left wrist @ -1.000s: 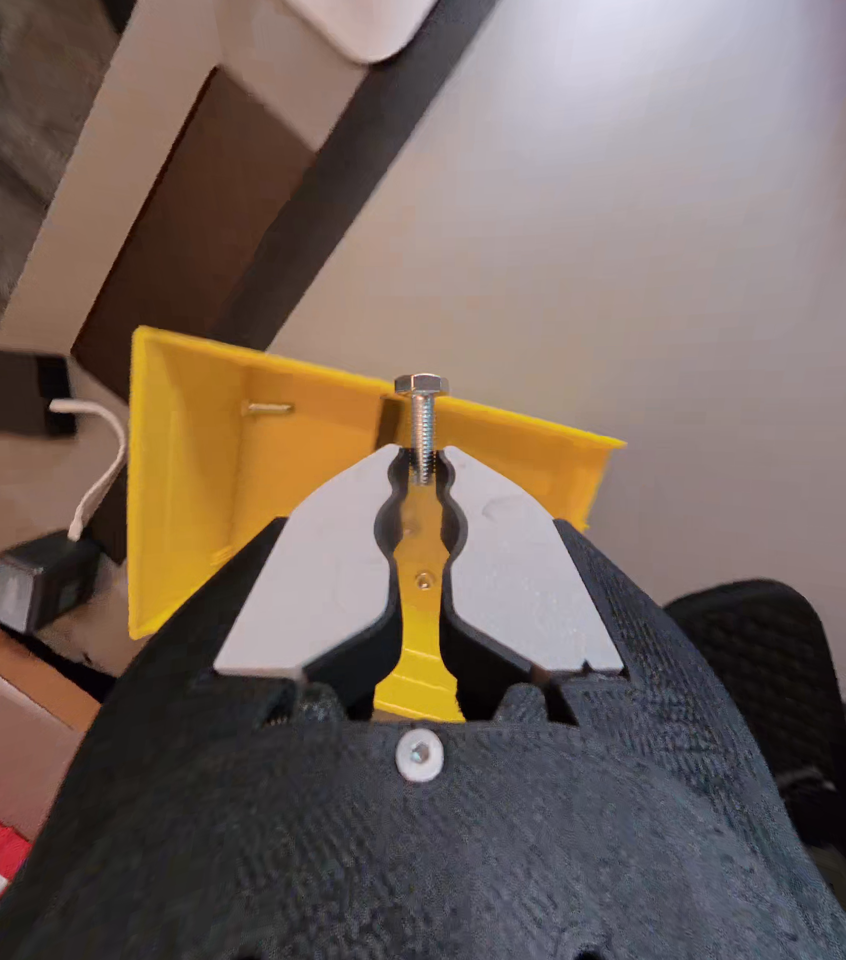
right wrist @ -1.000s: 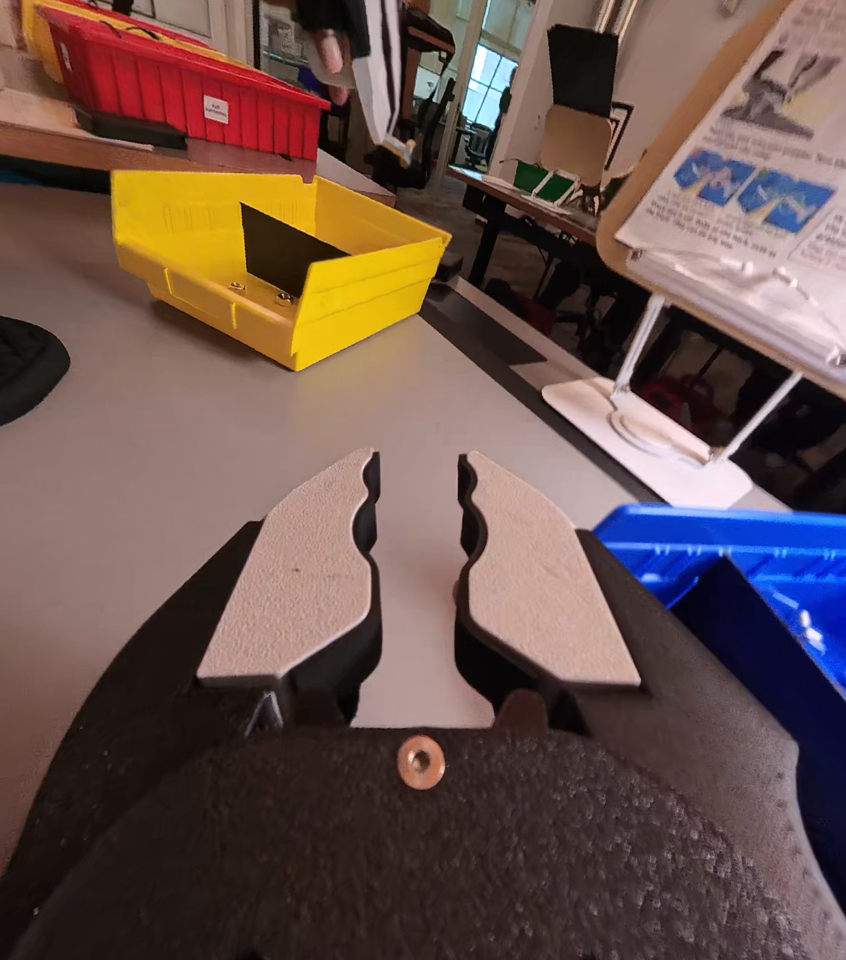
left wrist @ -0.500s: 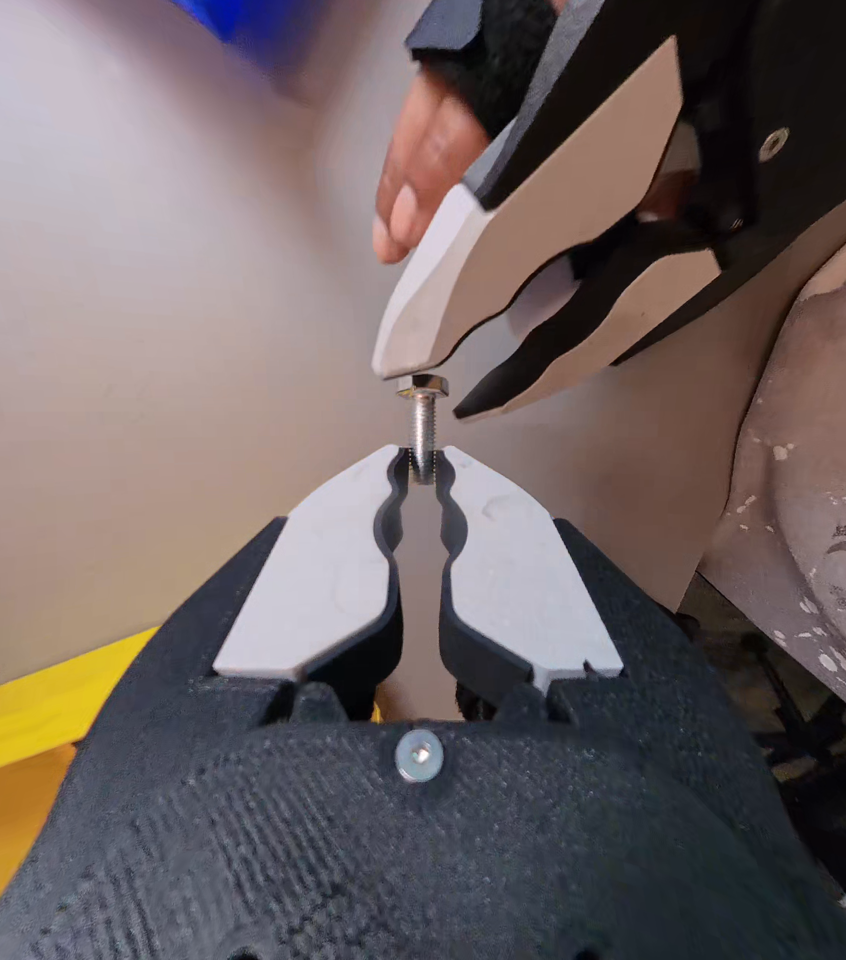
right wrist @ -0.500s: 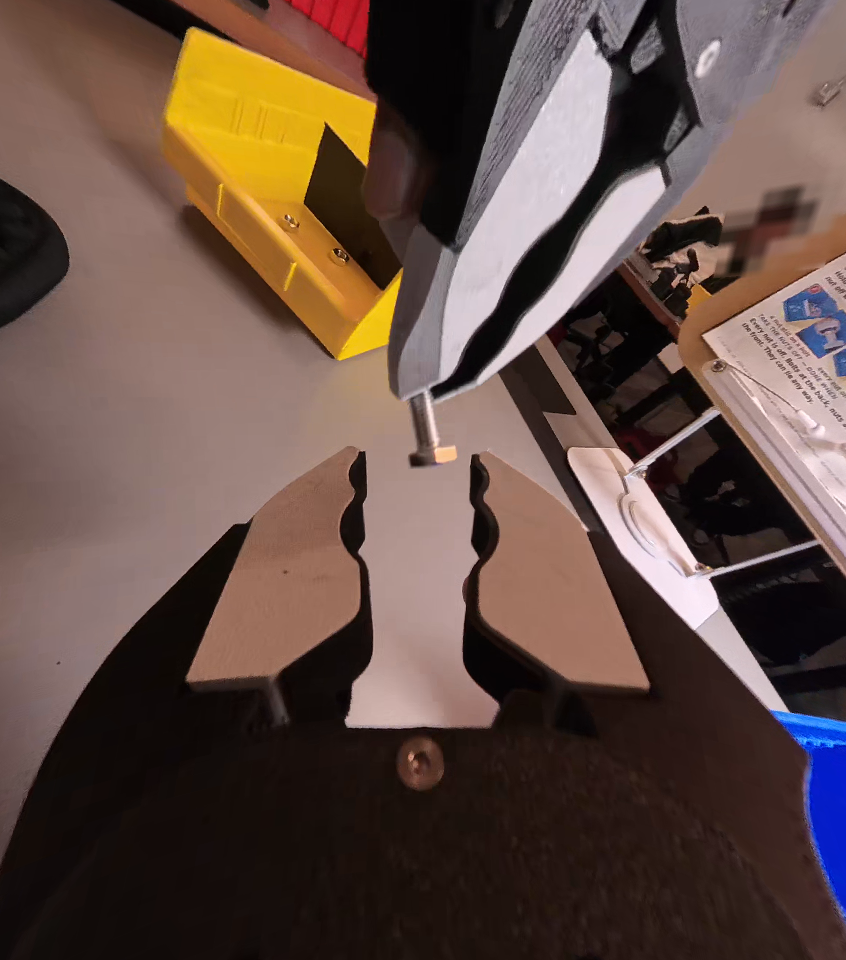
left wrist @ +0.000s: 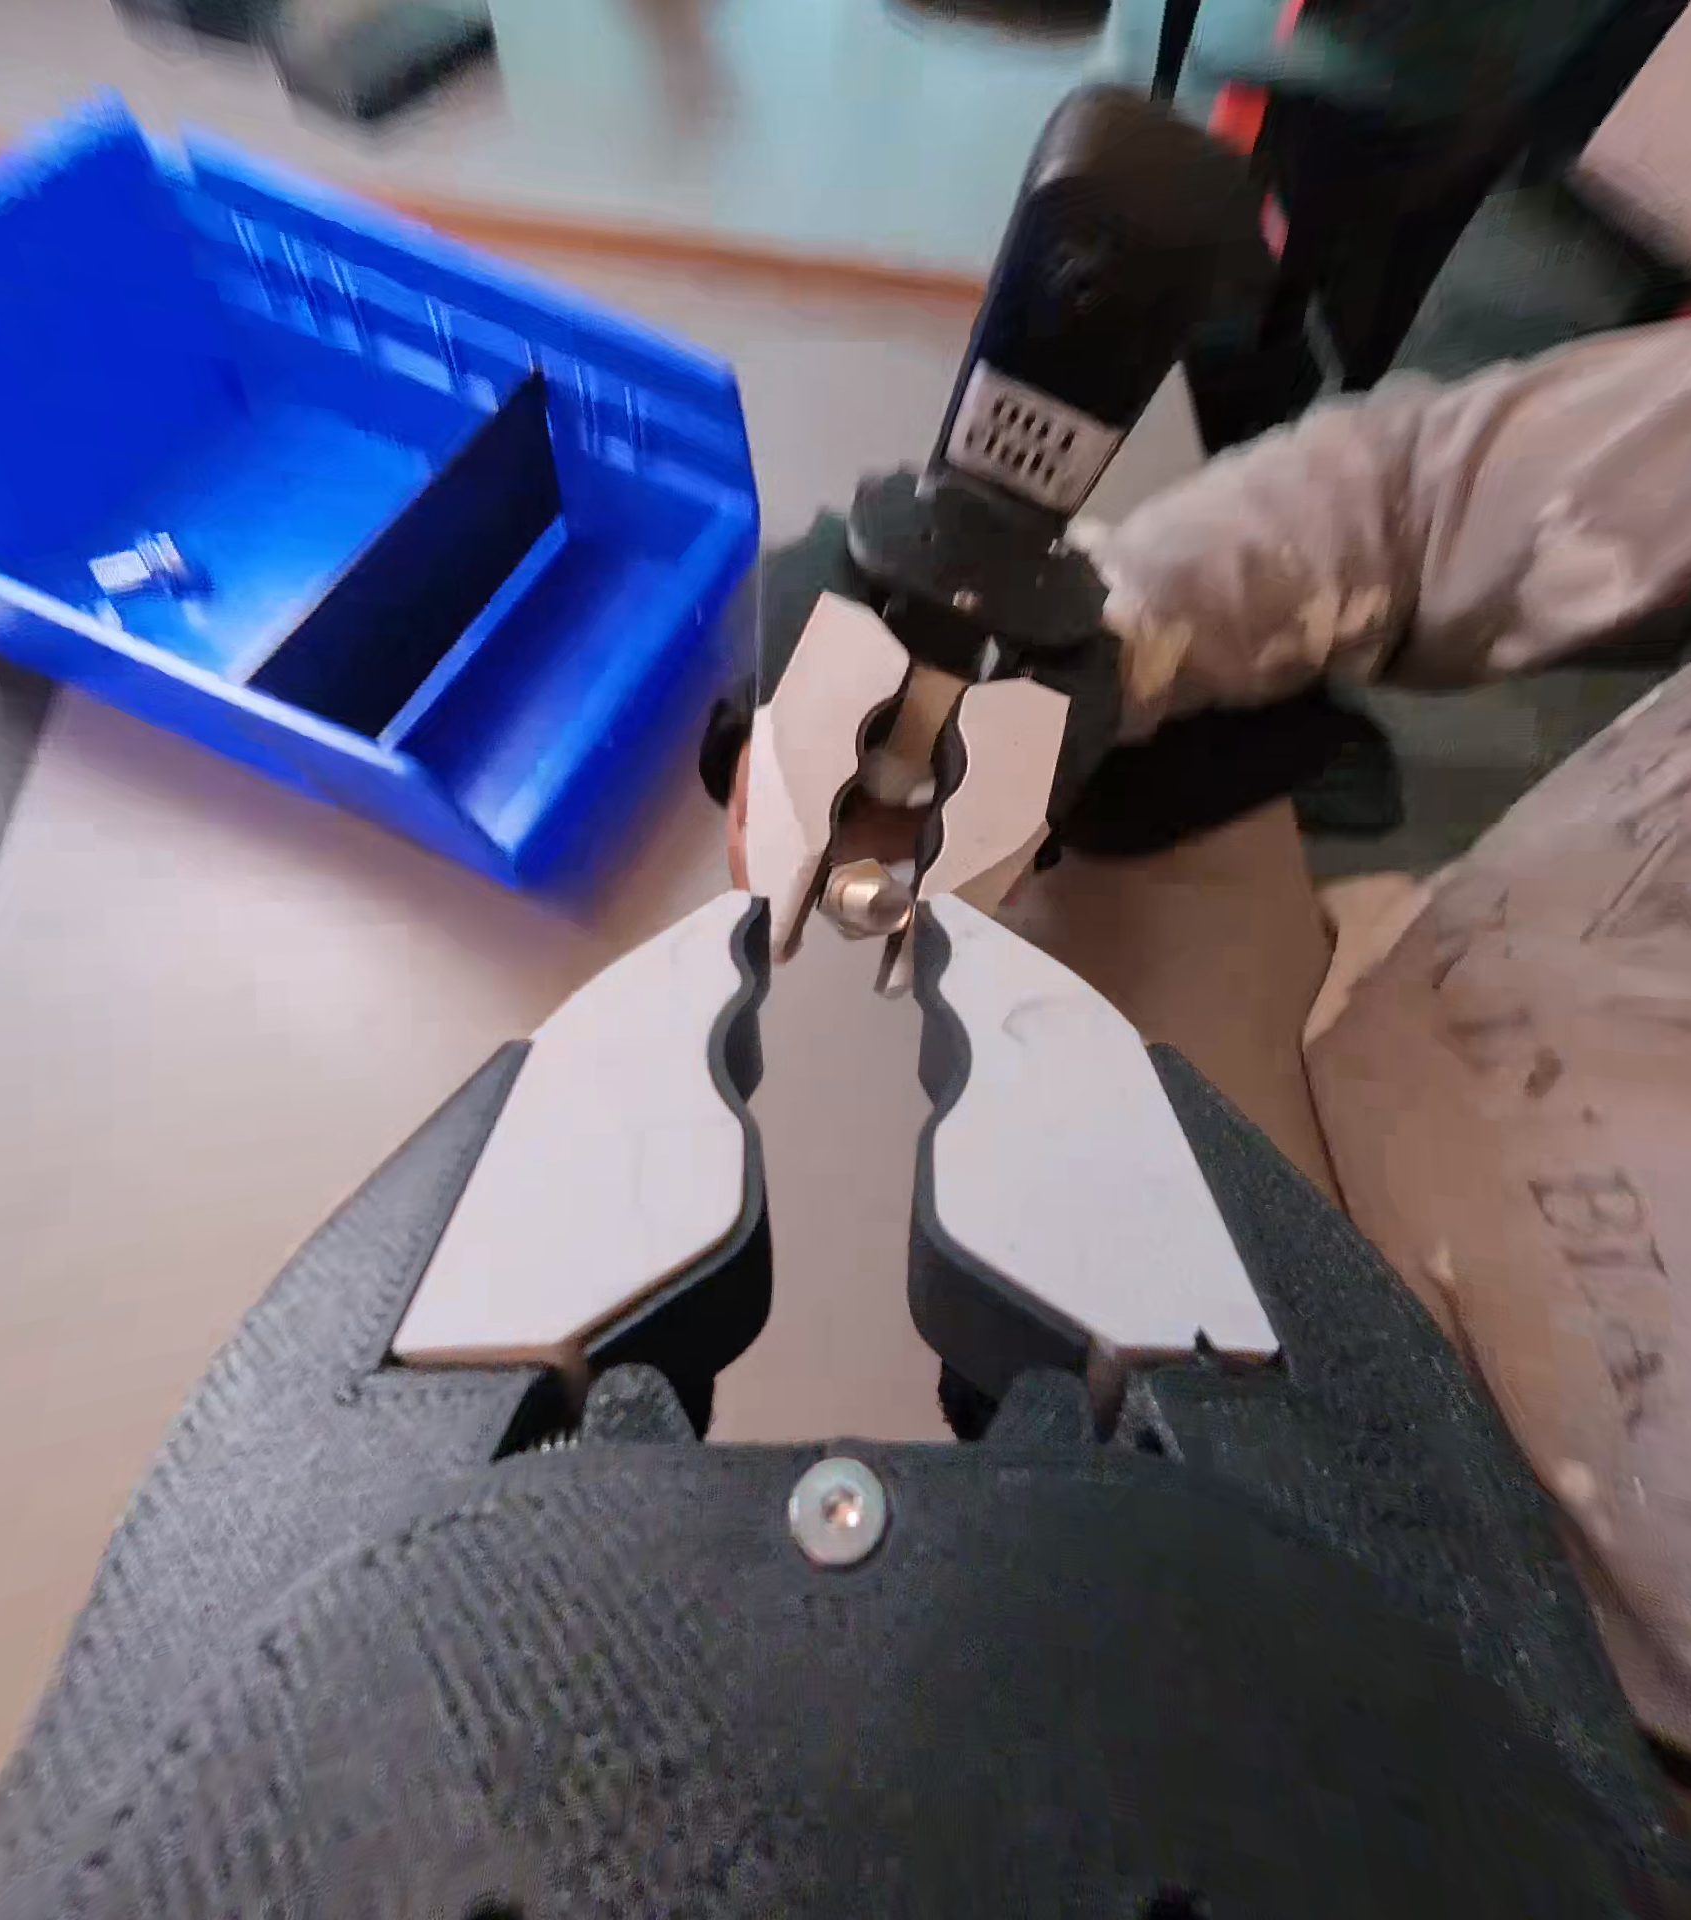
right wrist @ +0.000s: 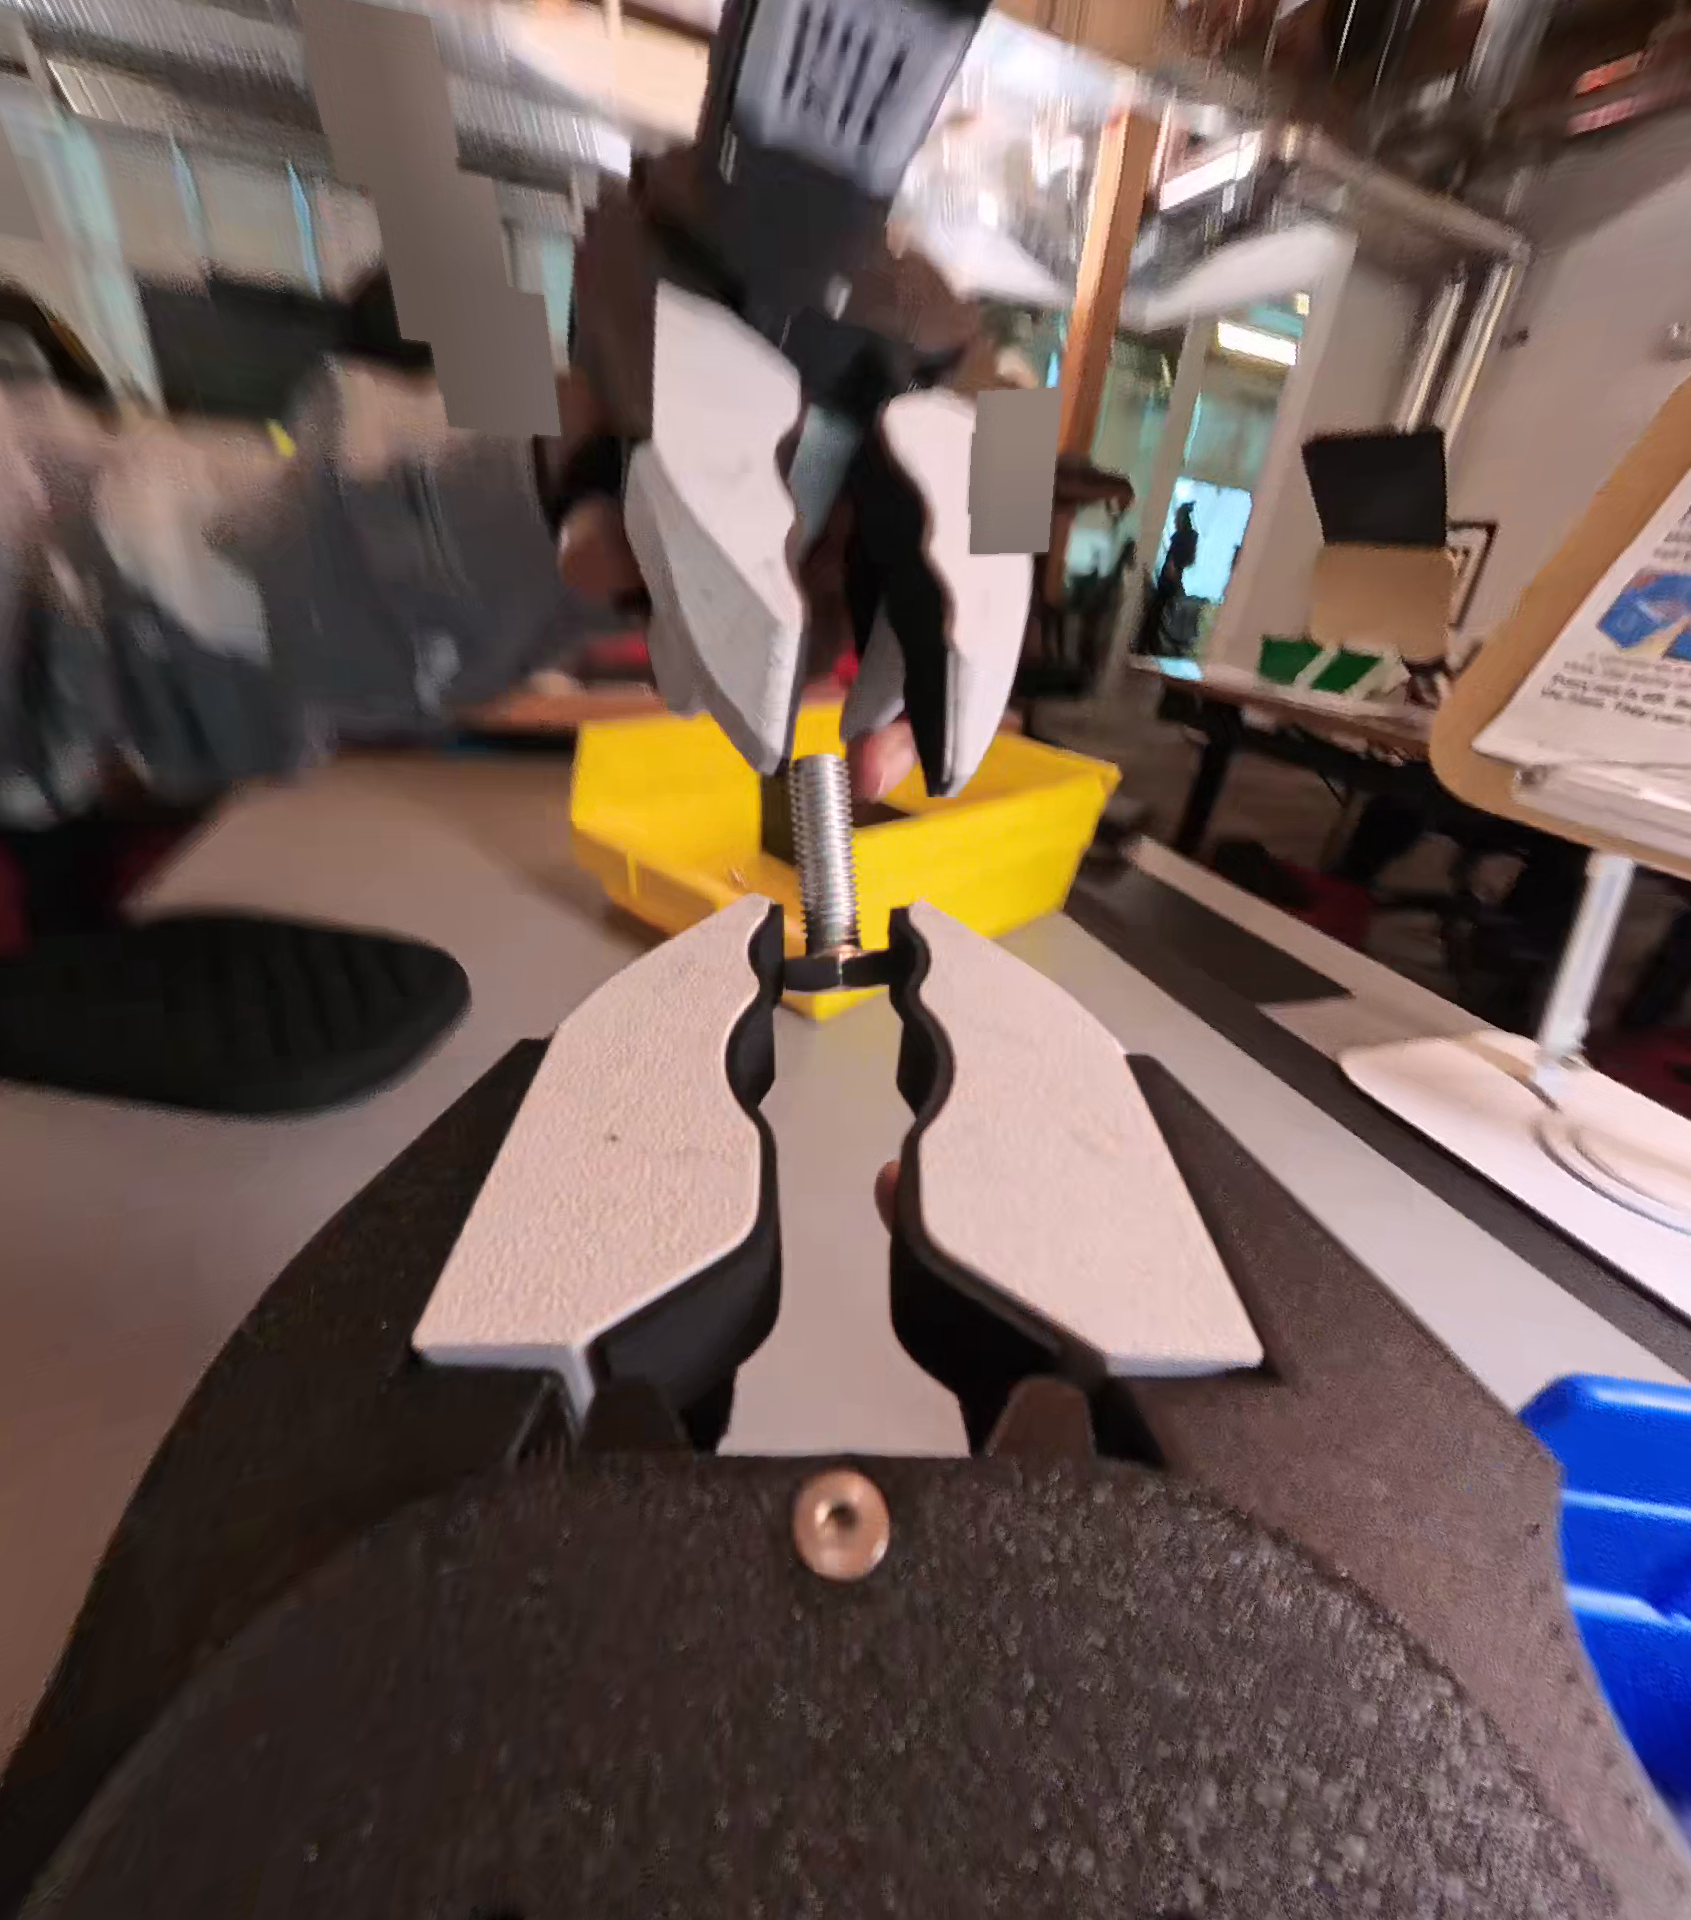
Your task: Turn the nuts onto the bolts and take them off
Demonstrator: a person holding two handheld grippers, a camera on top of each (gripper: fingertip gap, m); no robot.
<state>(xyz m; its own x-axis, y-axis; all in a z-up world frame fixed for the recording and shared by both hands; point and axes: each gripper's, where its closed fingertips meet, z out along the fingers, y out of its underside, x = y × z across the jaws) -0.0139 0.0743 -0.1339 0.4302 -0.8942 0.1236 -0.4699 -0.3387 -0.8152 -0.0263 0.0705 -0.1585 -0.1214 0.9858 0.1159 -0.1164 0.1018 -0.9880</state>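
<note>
**Left wrist view:** The left gripper [left wrist: 841, 925] stands open, a clear gap between its fingertips and nothing clamped in them. Just beyond, the right gripper [left wrist: 836, 961] faces it tip to tip and pinches a bolt [left wrist: 856, 899], seen end-on. A grey sleeve [left wrist: 1443, 540] reaches in from the right. On the table [left wrist: 197, 1039], far left, sits a blue bin [left wrist: 550, 831] with a dark divider [left wrist: 425, 561] and a blurred metal fastener [left wrist: 134, 571] in its left compartment.

**Right wrist view:** The right gripper [right wrist: 833, 914] is closed on the bolt's hex head. The threaded shank [right wrist: 820, 852] rises to the left gripper [right wrist: 856, 774], whose fingers are spread. A yellow bin [right wrist: 986, 862] lies behind, a black pad [right wrist: 197, 1013] to the left, and a document stand [right wrist: 1651, 644] to the right.
</note>
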